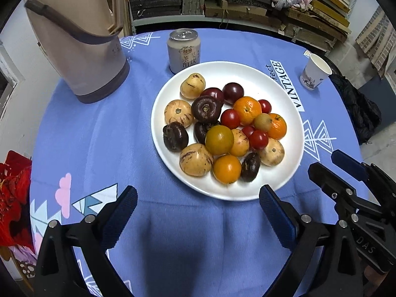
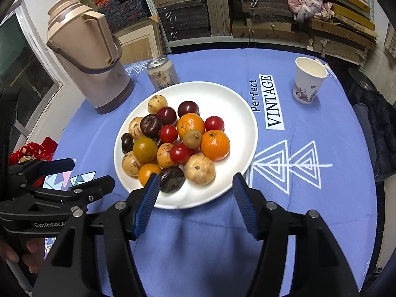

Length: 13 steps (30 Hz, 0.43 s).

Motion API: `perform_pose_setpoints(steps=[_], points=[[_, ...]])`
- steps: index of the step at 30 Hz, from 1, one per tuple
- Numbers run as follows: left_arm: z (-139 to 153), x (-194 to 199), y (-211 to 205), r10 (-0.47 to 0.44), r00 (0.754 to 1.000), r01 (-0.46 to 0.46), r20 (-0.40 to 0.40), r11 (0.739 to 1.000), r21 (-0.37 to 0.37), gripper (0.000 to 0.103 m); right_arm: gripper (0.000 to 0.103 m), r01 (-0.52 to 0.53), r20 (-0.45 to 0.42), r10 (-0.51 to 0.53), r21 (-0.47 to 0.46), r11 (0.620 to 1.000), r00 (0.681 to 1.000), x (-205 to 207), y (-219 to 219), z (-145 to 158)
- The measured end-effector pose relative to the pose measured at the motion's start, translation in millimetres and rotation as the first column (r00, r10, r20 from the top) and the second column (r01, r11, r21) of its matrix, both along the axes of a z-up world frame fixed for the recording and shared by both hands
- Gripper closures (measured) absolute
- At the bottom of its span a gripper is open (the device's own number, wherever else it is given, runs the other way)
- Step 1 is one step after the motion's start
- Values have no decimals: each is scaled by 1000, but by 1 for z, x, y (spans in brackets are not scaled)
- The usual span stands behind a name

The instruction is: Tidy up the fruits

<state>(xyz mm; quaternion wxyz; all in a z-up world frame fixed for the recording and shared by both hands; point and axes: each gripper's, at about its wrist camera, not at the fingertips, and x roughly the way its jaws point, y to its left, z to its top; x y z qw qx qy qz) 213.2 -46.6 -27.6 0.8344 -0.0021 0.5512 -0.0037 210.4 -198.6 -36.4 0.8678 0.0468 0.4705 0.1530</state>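
A white plate (image 1: 247, 74) (image 2: 222, 99) on the blue tablecloth holds a heap of several fruits. Among them are oranges (image 1: 247, 110) (image 2: 215, 144), red cherry tomatoes (image 1: 230, 118), dark purple fruits (image 1: 206, 109), pale striped yellow fruits (image 1: 196, 159) and a yellow tomato (image 1: 227, 169). My left gripper (image 1: 198, 195) hangs just short of the plate's near rim, open wide, nothing between its pads. My right gripper (image 2: 196, 183) is over the near rim, open and holding nothing. Each gripper shows in the other's view: the right (image 1: 326, 165), the left (image 2: 84, 173).
A beige thermos (image 1: 81, 49) (image 2: 94, 57) stands far left, and a drink can (image 1: 183, 49) sits behind the plate. A paper cup (image 1: 314, 71) (image 2: 308, 81) is far right. A red basket (image 1: 12, 198) sits at the left edge, and a dark jacket (image 1: 356, 106) hangs off the right edge.
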Motion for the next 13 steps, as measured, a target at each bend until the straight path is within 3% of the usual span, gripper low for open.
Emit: perform_pose_setpoints(steps=[13], points=[[11, -41, -5, -3, 1000, 3, 11, 999, 41, 4, 36, -4, 41, 5, -17, 1000, 999, -42, 2, 23]])
